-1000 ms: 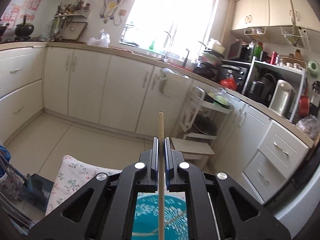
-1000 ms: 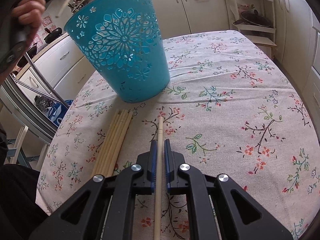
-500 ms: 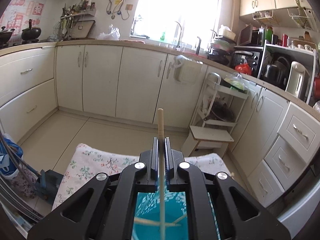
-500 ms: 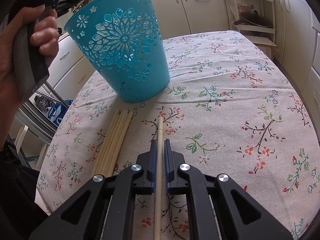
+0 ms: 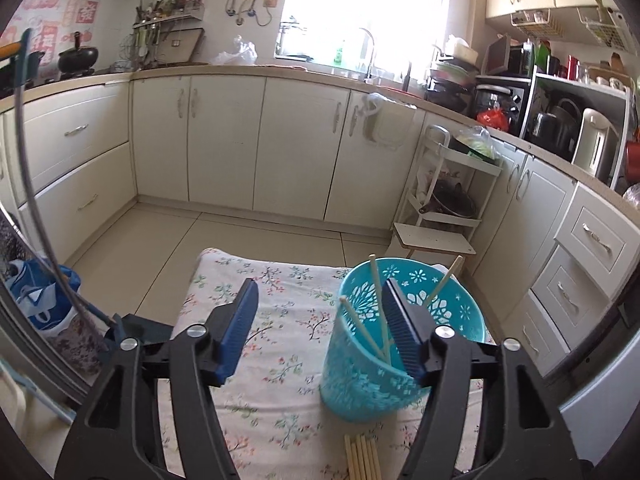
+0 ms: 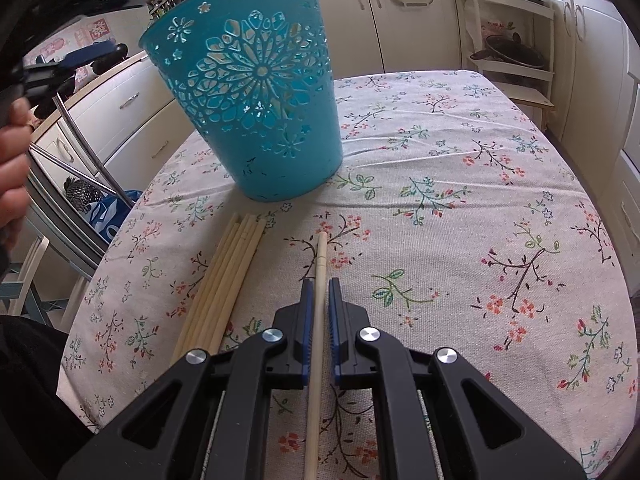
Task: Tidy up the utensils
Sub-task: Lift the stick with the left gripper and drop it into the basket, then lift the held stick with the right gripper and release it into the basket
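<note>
My left gripper (image 5: pixel 318 326) hangs above the table (image 5: pixel 224 280) with its jaws spread wide and nothing between them. The basket (image 5: pixel 360 376) sits just behind the right-hand jaw, partly hidden by it, and I count three sticks (image 5: pixel 376 288) leaning inside, tips poking over the rim. Low between the jaws, at the near edge of the view, lie the ends of the loose bundle (image 5: pixel 362 454) on the cloth.

My right gripper (image 6: pixel 319 300) is low over the table (image 6: pixel 500 208), jaws pressed in on a single chopstick (image 6: pixel 321 256) that runs straight out ahead between them, its tip over the floral cloth. I can't tell whether it's lifted clear of the cloth or resting on it. Left of the jaws lies the bundle (image 6: pixel 224 276), side by side and touching. Ahead and a bit left stands the basket (image 6: pixel 248 92), upright, near the bundle's far ends.
</note>
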